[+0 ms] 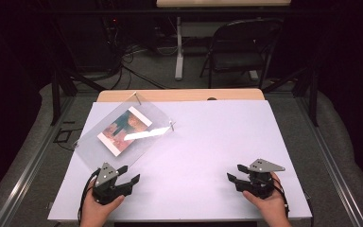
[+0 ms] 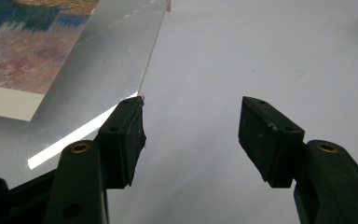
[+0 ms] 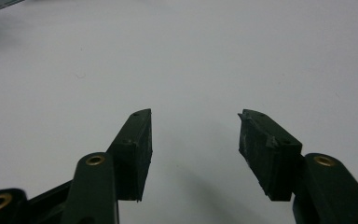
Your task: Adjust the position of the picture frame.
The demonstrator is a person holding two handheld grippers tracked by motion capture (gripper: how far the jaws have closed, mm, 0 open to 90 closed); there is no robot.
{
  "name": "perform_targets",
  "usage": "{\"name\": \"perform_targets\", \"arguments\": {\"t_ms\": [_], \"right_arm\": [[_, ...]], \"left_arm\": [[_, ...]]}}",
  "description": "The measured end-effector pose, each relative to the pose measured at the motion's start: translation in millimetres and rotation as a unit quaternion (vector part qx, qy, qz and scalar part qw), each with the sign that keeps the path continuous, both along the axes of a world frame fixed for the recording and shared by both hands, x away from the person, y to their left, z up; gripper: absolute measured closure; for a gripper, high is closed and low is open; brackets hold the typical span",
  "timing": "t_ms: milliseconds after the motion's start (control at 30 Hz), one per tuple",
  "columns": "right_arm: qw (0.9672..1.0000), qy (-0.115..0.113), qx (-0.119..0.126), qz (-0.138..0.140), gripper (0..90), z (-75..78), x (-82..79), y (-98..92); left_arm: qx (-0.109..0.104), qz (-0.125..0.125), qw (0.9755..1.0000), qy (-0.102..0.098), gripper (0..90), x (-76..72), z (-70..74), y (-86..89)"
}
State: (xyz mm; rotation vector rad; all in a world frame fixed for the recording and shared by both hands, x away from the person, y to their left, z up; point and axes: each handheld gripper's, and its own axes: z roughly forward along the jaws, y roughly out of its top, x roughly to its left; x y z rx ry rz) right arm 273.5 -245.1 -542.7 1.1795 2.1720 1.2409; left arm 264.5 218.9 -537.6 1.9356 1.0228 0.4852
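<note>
A clear acrylic frame (image 1: 125, 135) lies tilted on the white table (image 1: 208, 142) at the left, holding a colourful picture (image 1: 124, 130) with a white border. My left gripper (image 1: 129, 174) rests at the front left, just off the frame's near corner, jaws open and empty. In the left gripper view the frame's clear corner (image 2: 121, 60) ends right at the tip of the left jaw, and the picture (image 2: 28, 46) fills the upper left. My right gripper (image 1: 235, 173) sits at the front right, open over bare table, well away from the frame.
A wooden strip (image 1: 179, 95) borders the table's far edge. Beyond it stand a folding chair (image 1: 241, 47) and a table leg (image 1: 178, 47) with cables on the floor. Bare white surface spreads between the two grippers.
</note>
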Motion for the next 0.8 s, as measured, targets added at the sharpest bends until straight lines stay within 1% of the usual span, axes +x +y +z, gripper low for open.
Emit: {"name": "perform_targets", "arguments": {"t_ms": [33,133,300,500,567,600,633,700,733,800], "right_arm": [[1.0000,0.000,0.000,0.000,43.7,0.0,0.0,0.0],[1.0000,0.001,-0.001,0.000,43.3,0.4,-0.3,0.4],[1.0000,0.000,-0.002,0.001,43.1,0.8,-0.4,0.7],[1.0000,-0.001,-0.003,0.000,42.6,1.2,-1.1,1.3],[1.0000,-0.004,-0.001,0.002,43.9,1.5,-1.3,1.9],[1.0000,-0.002,0.000,0.007,47.1,2.3,-1.3,2.1],[1.0000,-0.002,0.000,0.007,47.1,2.3,-1.3,2.1],[0.9999,0.001,0.000,0.015,53.8,5.1,-0.8,3.6],[0.9999,0.002,0.000,0.017,54.9,6.2,-0.5,4.7],[0.9997,-0.006,-0.003,0.023,56.4,8.6,0.9,7.1]], "left_arm": [[0.000,0.000,1.0000,0.000,40.5,0.0,0.0,0.0],[-0.013,0.001,0.9999,0.003,40.7,-0.2,0.2,1.2],[-0.009,-0.001,0.9999,0.010,41.3,-0.1,0.1,0.9],[-0.006,0.004,0.9999,0.010,41.6,-0.9,1.2,1.3],[-0.009,0.006,0.9999,0.011,42.3,-1.1,1.4,1.8],[-0.010,0.007,0.9999,0.012,43.5,-1.2,1.6,1.9],[-0.012,0.008,0.9998,0.013,43.5,-1.4,1.8,1.9],[-0.017,0.005,0.9997,0.017,45.8,-1.3,2.2,2.0],[-0.014,0.007,0.9998,0.015,46.7,-1.8,3.0,2.2],[-0.018,0.011,0.9997,0.014,48.2,-2.1,3.6,2.8]]}}
